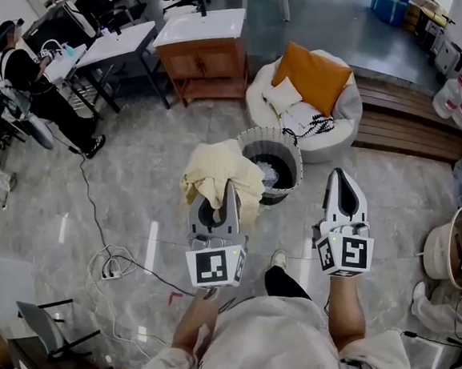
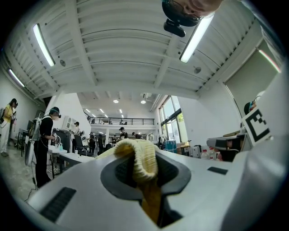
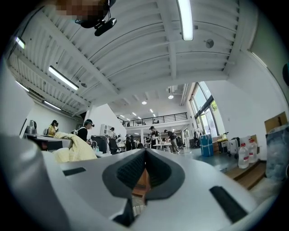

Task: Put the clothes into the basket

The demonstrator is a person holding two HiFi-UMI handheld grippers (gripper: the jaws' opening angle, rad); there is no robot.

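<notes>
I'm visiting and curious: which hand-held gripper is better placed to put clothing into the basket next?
The left hand-held gripper: its jaws grip the pale yellow knitted garment, right beside the round grey ribbed basket. The right hand-held gripper is shut and empty.

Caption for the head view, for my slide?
Left gripper holds a yellow garment by the grey basket; right gripper shut and empty.

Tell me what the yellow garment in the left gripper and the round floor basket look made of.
The yellow garment looks like soft knit fabric, matte: ribbed stitches show where it folds between the jaws. The basket is probably rigid plastic or woven fibre, matte grey with a paler ribbed rim; too distant to settle.
</notes>
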